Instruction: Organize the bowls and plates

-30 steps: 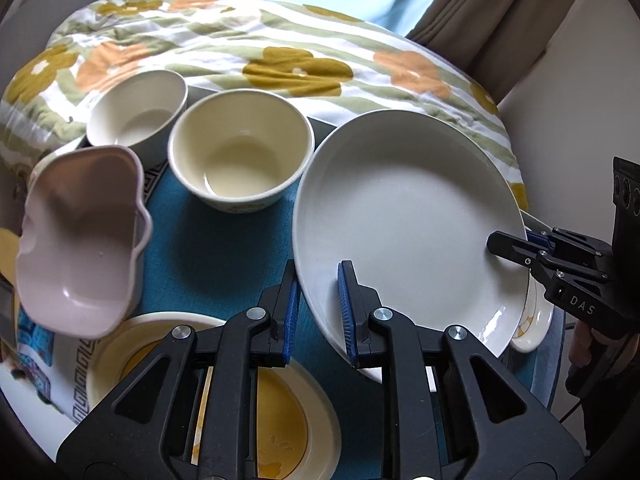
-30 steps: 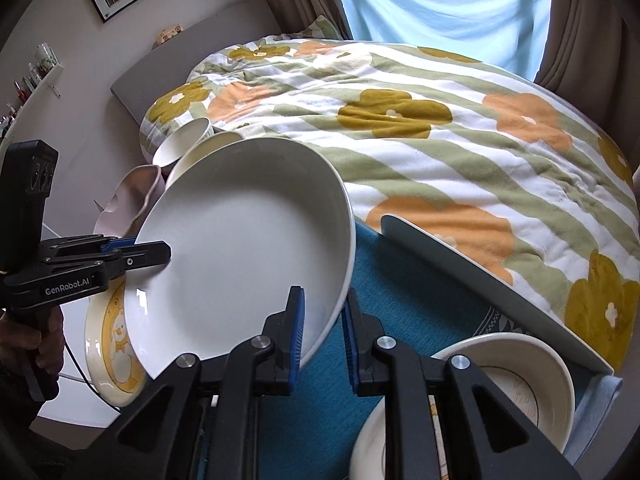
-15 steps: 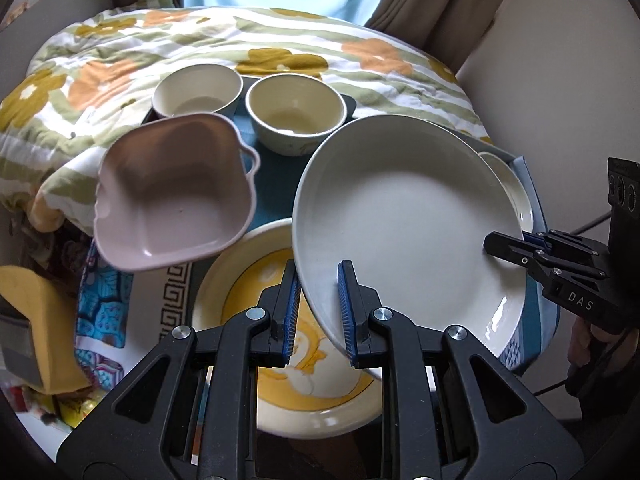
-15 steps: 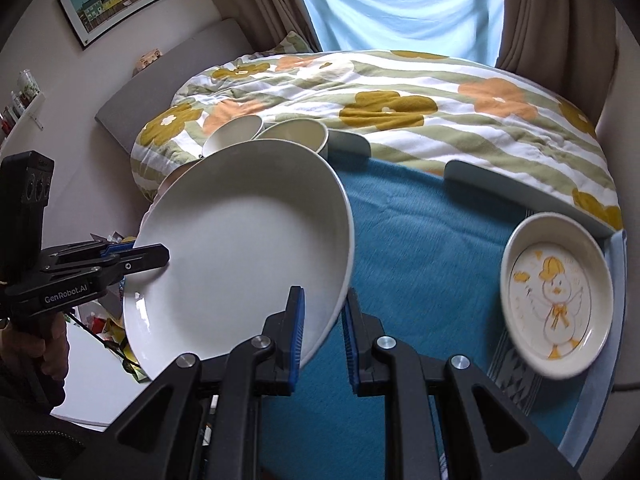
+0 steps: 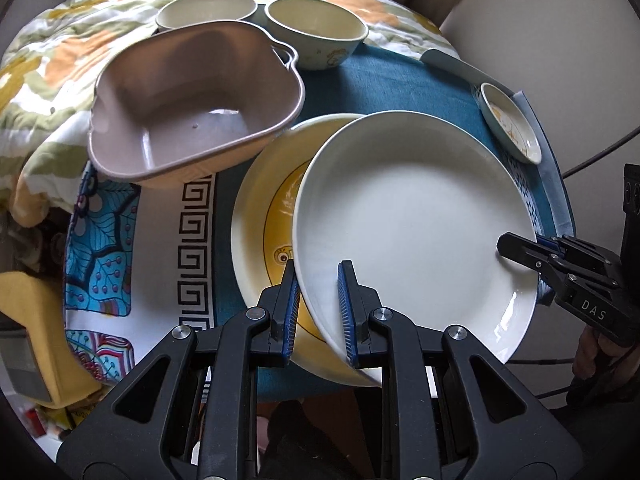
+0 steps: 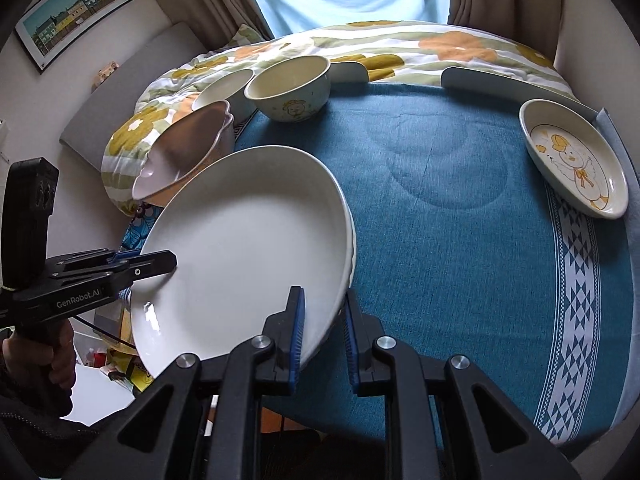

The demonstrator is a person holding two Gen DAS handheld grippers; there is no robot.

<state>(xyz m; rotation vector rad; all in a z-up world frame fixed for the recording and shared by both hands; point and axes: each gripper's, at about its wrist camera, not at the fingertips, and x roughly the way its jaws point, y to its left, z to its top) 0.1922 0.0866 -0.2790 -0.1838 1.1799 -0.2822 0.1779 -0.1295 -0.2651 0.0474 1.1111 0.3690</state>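
Behind, a flowered quilt [image 6: 400, 44] edged the teal-clothed counter [image 6: 460, 240]. At frame centre the white plate [image 5: 412, 224] hung over a yellow plate [image 5: 260, 224], both grippers' fingers, left [image 5: 318, 312] and right [image 6: 323, 340], clamped on its rim.

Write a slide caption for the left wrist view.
Both grippers, left and right, hold a white plate above a yellow plate.

large white plate [image 5: 412, 232] held tilted over yellow-patterned plate [image 5: 260, 220], pink square bowl [image 5: 192, 104] beside, two cream bowls [image 5: 316, 30] behind
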